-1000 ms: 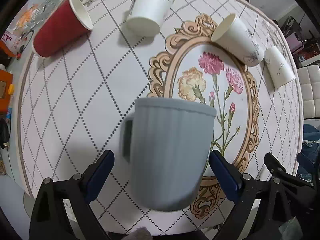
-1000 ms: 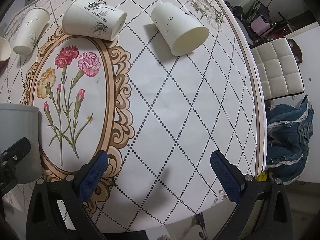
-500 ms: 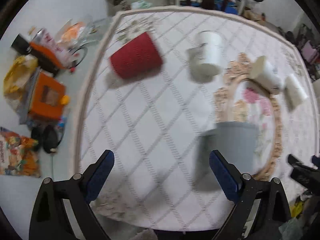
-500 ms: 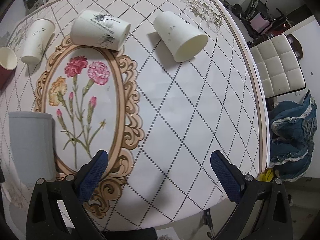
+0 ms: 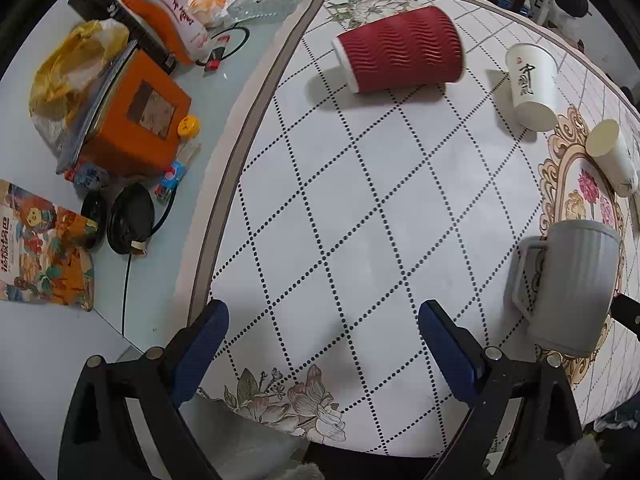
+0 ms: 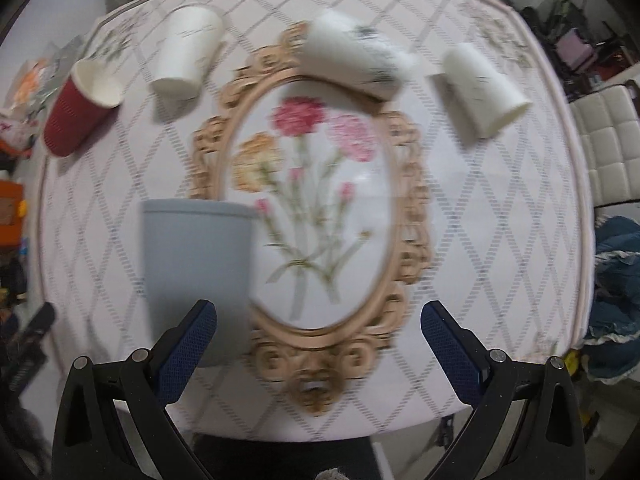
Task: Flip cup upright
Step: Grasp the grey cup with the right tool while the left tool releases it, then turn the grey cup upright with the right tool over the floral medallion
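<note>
Grey mug [image 5: 568,288] stands upright on table [image 5: 360,208], red cup [image 5: 400,50] lies far off. Left gripper [image 5: 324,340] & right gripper [image 6: 320,344] both spread wide, holding nothing.

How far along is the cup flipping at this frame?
Done: the grey mug stands upright. In hand: nothing; left tongs and right tongs are both open. Left: the red cup and three white paper cups, such as one, lie on their sides.
</note>
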Tool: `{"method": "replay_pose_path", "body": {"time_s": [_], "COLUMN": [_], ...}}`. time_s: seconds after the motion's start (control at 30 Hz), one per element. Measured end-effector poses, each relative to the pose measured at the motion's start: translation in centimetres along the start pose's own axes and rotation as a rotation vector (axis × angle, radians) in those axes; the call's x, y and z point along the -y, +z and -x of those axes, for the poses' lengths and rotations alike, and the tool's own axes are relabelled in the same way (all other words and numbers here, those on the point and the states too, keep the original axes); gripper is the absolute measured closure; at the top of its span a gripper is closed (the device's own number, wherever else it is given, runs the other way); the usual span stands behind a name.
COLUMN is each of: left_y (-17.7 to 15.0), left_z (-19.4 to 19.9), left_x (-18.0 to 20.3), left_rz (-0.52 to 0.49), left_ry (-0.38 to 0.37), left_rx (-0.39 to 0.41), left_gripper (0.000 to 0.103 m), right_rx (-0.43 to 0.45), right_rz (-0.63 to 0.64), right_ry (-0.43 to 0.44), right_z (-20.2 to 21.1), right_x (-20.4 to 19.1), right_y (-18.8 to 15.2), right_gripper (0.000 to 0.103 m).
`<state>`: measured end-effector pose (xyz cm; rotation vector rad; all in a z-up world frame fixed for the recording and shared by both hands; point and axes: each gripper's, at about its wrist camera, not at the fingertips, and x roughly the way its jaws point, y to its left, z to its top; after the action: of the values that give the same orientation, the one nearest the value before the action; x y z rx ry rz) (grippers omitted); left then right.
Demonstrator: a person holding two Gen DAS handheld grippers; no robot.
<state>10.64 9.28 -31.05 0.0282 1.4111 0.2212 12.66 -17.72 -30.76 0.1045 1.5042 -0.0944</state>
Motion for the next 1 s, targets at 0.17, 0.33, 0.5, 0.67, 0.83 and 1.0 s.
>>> {"method": "replay_pose_path", "body": {"time_s": [0.17, 0.33, 0.5, 0.67, 0.83, 1.0], "left_y": [0.4, 0.8, 1.1, 1.2, 1.3, 1.5], "left_z": [-0.4, -1.4, -2.3, -3.0, -3.4, -3.3], "left_x": [-0.4, -0.3, -0.2, -0.1, 0.1, 0.2], "left_rz": [0.017, 0.001, -0.018, -0.027, -0.04, -0.064], "left_ry": [-0.012, -0.003, -0.017, -0.026, -0.047, -0.006], "left_rx": [-0.007, -0.018, -0.035, -0.043, -0.054, -0.029], "left_gripper": [0.006, 0.006, 0.003, 0.0, 0.0, 0.0], "right_rx": [-0.057, -0.128, -0.184, -0.185, -0.154, -0.064], "right_rz": [-0.01, -0.027, -0.026, 0.007, 0.01, 0.007], "right_ry": [0.064, 0.13, 0.165, 0.137, 0.143, 0.152], "right_z": [-1.2, -3.0, -4.4, -5.1, -5.1, -3.3], "right_x": [-2.4, -3.7, -4.6, -5.4, -6.1, -5.5], "right_y": [1.1, 2.1, 2.9, 3.2, 2.8, 1.2], "right_gripper": [0.0, 0.008, 0.02, 0.019, 0.019, 0.02]}}
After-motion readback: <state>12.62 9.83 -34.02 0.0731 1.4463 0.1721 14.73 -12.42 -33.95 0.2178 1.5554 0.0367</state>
